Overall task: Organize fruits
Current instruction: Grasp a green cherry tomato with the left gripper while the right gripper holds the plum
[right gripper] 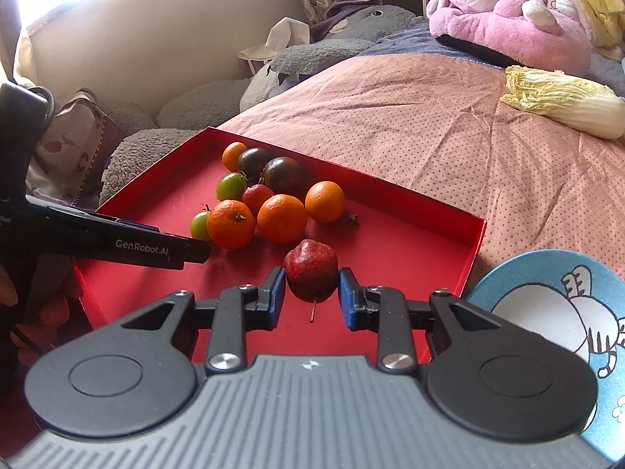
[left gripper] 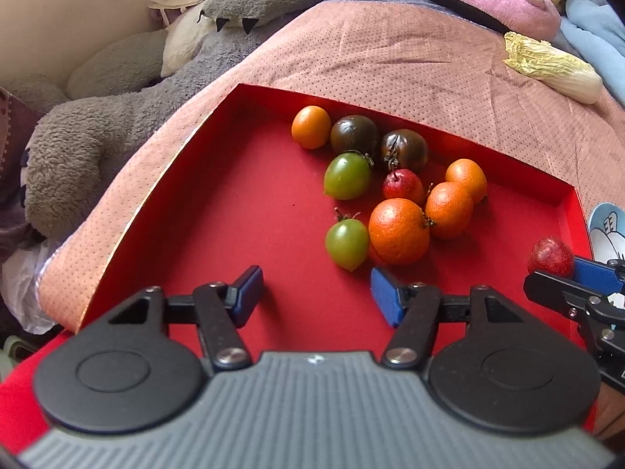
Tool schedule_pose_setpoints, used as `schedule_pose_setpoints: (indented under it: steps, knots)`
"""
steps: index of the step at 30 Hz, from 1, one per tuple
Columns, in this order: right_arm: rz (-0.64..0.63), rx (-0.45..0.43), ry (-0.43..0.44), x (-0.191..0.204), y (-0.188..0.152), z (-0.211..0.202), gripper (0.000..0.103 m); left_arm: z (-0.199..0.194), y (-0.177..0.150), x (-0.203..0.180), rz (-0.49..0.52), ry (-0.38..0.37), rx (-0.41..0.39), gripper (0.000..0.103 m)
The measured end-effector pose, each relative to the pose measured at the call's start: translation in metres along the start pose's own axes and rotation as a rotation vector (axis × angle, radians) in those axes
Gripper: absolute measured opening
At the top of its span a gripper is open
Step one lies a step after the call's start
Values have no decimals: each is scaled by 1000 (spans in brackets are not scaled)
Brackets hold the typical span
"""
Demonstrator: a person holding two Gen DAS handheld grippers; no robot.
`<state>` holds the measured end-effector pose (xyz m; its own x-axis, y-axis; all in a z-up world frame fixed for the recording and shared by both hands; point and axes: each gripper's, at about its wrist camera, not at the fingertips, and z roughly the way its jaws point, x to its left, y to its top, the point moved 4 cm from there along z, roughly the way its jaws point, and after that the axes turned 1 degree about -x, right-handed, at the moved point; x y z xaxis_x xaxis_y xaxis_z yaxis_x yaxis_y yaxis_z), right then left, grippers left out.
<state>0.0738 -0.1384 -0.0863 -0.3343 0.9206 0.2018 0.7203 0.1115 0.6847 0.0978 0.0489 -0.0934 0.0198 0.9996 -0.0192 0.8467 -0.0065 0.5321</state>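
A red tray (left gripper: 218,211) on the bed holds a cluster of fruit: several oranges, the largest (left gripper: 398,230), two green tomatoes (left gripper: 347,243), two dark tomatoes (left gripper: 354,135) and a small red fruit (left gripper: 403,185). My left gripper (left gripper: 315,285) hovers open over the tray floor just in front of the nearer green tomato, with nothing between its fingers. My right gripper (right gripper: 311,281) is shut on a speckled red fruit (right gripper: 311,269) with a thin stem, held above the tray's right part. That red fruit (left gripper: 550,256) also shows at the right edge of the left wrist view.
A blue plate (right gripper: 547,312) with a cartoon print lies just right of the tray. A napa cabbage (right gripper: 562,103) lies on the pink dotted blanket (right gripper: 410,117) beyond. Grey plush toys (left gripper: 78,148) crowd the left side, and a pink plush (right gripper: 508,19) sits at the back.
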Motion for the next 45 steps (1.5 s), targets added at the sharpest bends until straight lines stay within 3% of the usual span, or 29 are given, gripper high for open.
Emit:
schedule_pose_setpoints:
  steps: [9, 12, 31, 35, 37, 40, 45]
  knots:
    - [-7, 1, 27, 8, 1, 4, 34, 7, 5, -10, 120, -14, -11, 61]
    - [-10, 4, 29, 9, 0, 4, 34, 9, 6, -12, 137, -12, -15, 56]
    - [-3, 18, 26, 9, -5, 2, 34, 20, 20, -16, 177, -7, -28, 60]
    - [-8, 18, 26, 11, -6, 1, 34, 20, 19, -18, 179, -19, -33, 55]
    - [-8, 18, 25, 10, -6, 1, 34, 18, 18, -20, 181, -31, -39, 39]
    - [-5, 19, 21, 10, -9, -1, 34, 16, 17, -19, 167, -32, -42, 28]
    - [-9, 16, 21, 11, -14, -7, 34, 13, 13, -18, 143, -38, -43, 27]
